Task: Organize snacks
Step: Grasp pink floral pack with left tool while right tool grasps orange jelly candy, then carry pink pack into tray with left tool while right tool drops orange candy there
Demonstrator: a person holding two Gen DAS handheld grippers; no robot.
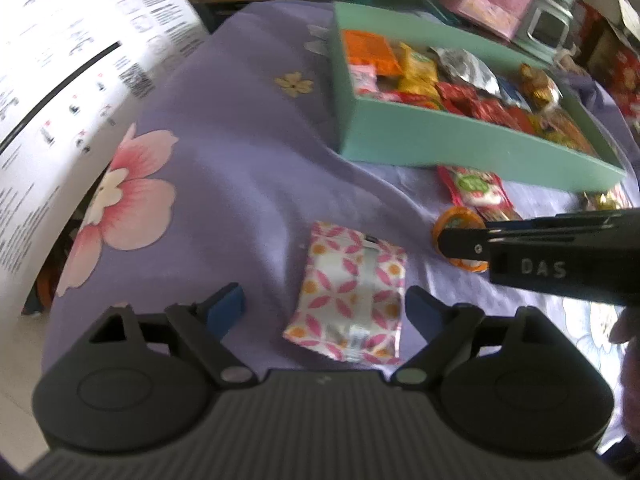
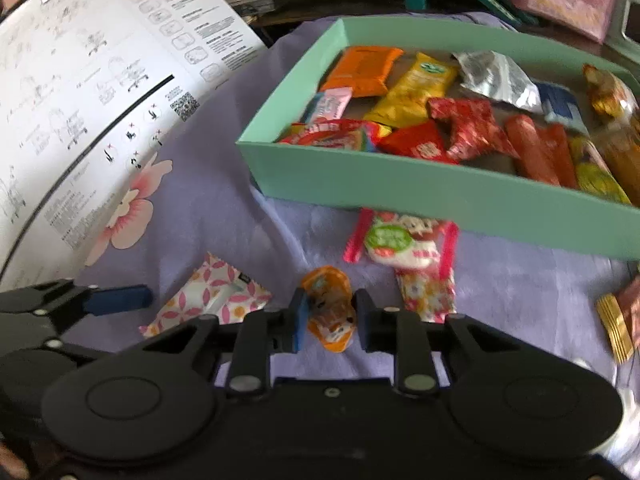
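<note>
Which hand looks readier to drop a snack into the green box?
Probably the right: the right gripper is shut on the orange jelly cup. The left gripper is open around the pink-patterned packet.

Soft daylight, fairly bright; no hard shadows. White printed sheet (image 1: pixel 60 80) nearly washed out at left. Both views slightly blurred, worst toward far clutter. Strong fisheye bending, dark corners. Faint sheen on purple cloth (image 2: pixel 520 280) wrinkles.

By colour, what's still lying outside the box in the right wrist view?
Pink-patterned white packet: 1
Orange cup, in the right gripper: 1
Red-and-white packets: 2
Gold-and-brown packet, partly cut off: 1
Total: 5
</note>
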